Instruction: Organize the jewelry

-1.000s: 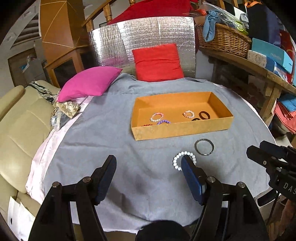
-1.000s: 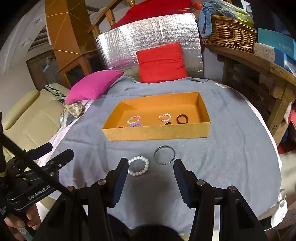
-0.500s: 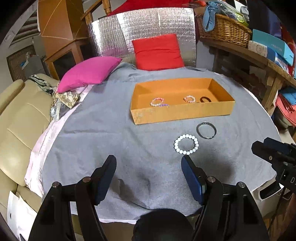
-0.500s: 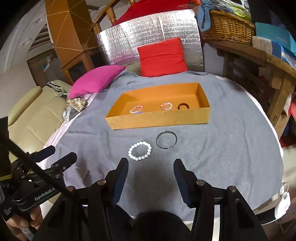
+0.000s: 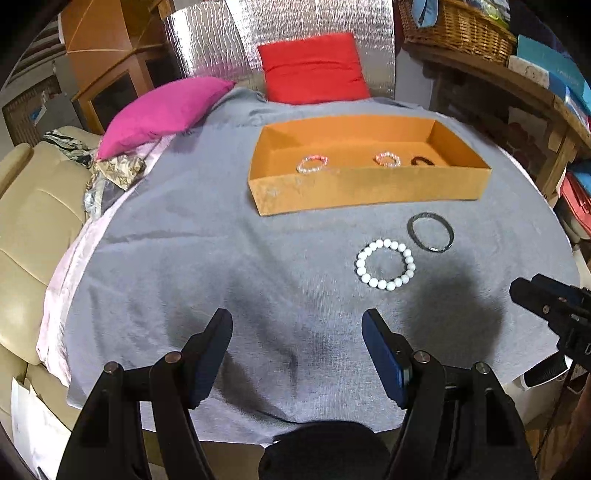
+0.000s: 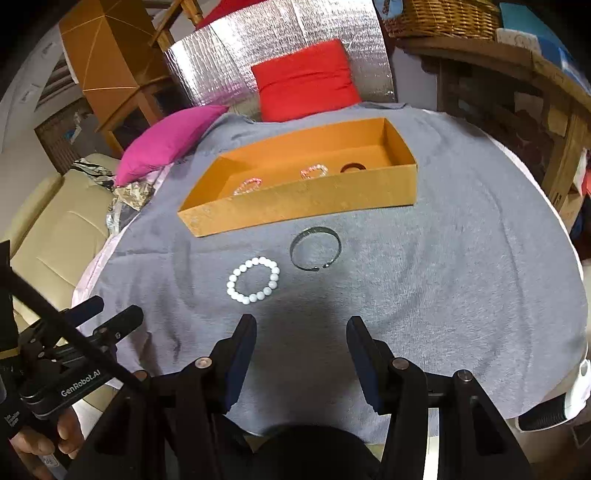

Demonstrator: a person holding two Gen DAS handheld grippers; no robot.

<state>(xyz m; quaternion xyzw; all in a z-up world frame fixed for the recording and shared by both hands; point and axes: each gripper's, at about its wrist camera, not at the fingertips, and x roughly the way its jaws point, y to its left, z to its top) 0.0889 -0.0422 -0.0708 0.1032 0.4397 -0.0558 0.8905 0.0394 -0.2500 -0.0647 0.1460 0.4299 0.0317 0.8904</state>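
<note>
A white bead bracelet [image 5: 385, 263] [image 6: 253, 279] and a dark metal bangle [image 5: 430, 232] [image 6: 314, 248] lie side by side on the grey cloth [image 5: 221, 258] [image 6: 443, 258], just in front of an orange box [image 5: 354, 188] [image 6: 314, 201]. Inside the box are two pink bead bracelets [image 5: 312, 164] [image 6: 314, 171] and a dark ring-shaped piece [image 5: 422, 161] [image 6: 353, 167]. My left gripper [image 5: 297, 326] is open and empty over the near cloth, left of the white bracelet. Also open and empty, my right gripper [image 6: 301, 330] hovers just short of both loose pieces.
A pink cushion [image 5: 162, 110] and a red cushion [image 5: 314, 74] rest at the cloth's far side against a silver foil panel [image 5: 317, 22]. A beige sofa [image 5: 33, 229] lies left. A wooden shelf with a wicker basket [image 5: 458, 26] stands right.
Both grippers have sunk towards the cloth and tilted up a little, so the box and loose bracelets sit higher and farther in view. Their jaws kept the same width.
</note>
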